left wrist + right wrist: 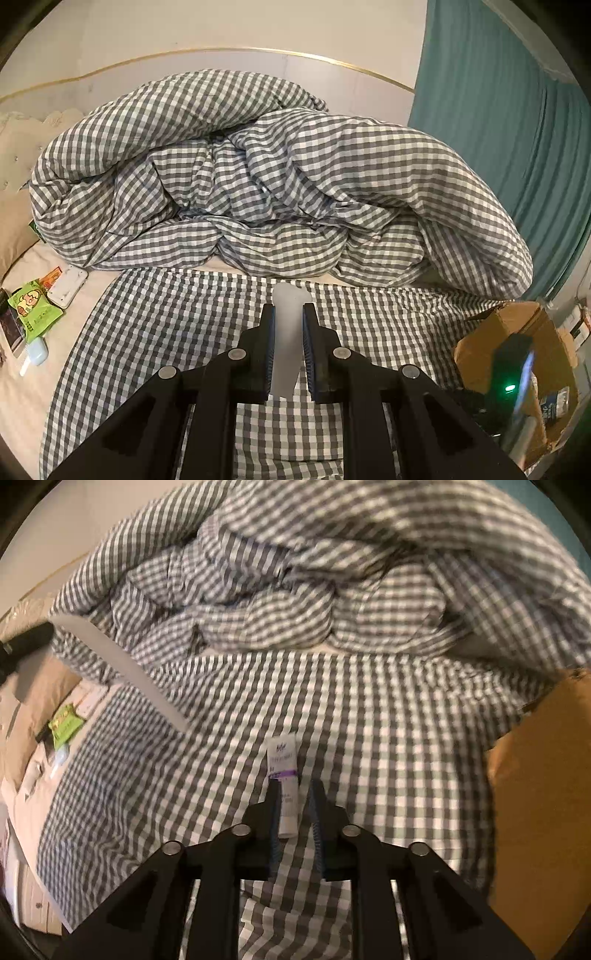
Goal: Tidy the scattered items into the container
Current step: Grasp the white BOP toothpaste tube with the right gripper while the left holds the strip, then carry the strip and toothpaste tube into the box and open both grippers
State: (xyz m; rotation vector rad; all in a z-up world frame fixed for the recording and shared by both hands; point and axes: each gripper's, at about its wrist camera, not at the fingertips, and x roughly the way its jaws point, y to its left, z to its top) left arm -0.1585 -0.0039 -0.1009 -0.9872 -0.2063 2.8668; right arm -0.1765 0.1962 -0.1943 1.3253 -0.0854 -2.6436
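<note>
Beside the cardboard box (517, 343), left tongs (289, 317) clamping a translucent tube (286, 332).

Grey-and-white gingham seen on bunched duvet (258, 177) and flat sheet (184, 325); frosted white tube (286, 332) noted between black fingers with blue pads (271, 347); white tube with purple band (283, 775); teal curtain (498, 129); brown cardboard box (517, 332); lime-green packet (35, 310); cream headboard (22, 147), thin gold line on off-white wall (221, 33)
</note>
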